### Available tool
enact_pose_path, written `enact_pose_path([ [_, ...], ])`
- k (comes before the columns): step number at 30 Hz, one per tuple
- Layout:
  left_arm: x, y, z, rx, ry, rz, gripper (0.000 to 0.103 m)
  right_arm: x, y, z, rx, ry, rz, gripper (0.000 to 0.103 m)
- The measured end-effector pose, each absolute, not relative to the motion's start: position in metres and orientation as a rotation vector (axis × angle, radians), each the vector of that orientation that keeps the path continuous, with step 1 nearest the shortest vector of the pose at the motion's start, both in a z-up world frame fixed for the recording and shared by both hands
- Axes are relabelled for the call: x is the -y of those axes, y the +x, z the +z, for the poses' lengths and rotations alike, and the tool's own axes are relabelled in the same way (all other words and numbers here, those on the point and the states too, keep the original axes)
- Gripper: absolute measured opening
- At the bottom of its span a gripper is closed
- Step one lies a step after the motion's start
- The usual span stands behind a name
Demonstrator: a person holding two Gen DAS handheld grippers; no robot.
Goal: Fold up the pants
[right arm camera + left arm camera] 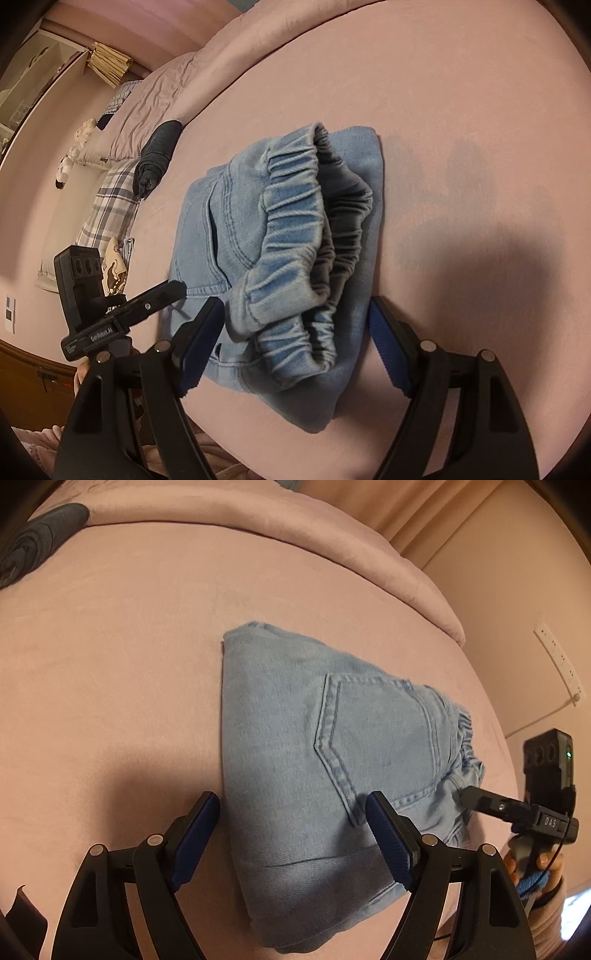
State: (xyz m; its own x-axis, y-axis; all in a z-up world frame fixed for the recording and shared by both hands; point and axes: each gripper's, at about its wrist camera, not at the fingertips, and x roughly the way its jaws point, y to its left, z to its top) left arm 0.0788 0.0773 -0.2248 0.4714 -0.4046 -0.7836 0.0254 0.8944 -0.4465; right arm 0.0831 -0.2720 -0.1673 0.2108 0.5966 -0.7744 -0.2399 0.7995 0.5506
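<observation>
Hovering both the left gripper [291, 834] and right gripper [295, 339] wide apart, I am judging the folded pants [314, 757] at frame centre soft, limp denim, best pinched at the thick elastic waistband [295, 236].

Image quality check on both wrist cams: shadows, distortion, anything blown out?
Left wrist: strong fisheye bending of the pink bedsheet, dark vignetted corners, soft shadow ahead of the open left gripper; folded light-blue denim pants sharp. Right wrist: same warm cast, broad shadow right of the open right gripper; nothing blown out.
</observation>
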Motion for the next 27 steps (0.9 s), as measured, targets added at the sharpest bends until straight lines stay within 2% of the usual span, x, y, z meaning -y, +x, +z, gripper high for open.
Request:
enact_pose_path([
  [6, -0.079, 0.087, -0.211, -1.019, -0.353, -0.242, 0.081, 0.290, 0.069, -0.125, -1.024, 0.225, 0.432, 0.077],
  [11, -0.057, 0.106, -0.199, -0.977, -0.270, -0.265, 0.081, 0.268, 0.055, -0.092, -0.857, 0.121, 0.565, 0.053],
  [13, -0.047, 0.114, -0.200, -0.978, -0.228, -0.274, 0.081, 0.253, 0.057, -0.095, -0.873, 0.078, 0.608, 0.037],
  [16, -0.030, 0.128, -0.209, -1.011, -0.148, -0.267, 0.081, 0.230, 0.062, -0.111, -0.938, -0.005, 0.620, 0.029],
  [19, -0.023, 0.138, -0.223, -1.055, -0.119, -0.259, 0.083, 0.215, 0.061, -0.146, -1.122, -0.138, 0.602, 0.025],
  [27, -0.034, 0.136, -0.221, -1.056, -0.150, -0.266, 0.086, 0.208, 0.040, -0.134, -1.066, -0.280, 0.634, 0.029],
])
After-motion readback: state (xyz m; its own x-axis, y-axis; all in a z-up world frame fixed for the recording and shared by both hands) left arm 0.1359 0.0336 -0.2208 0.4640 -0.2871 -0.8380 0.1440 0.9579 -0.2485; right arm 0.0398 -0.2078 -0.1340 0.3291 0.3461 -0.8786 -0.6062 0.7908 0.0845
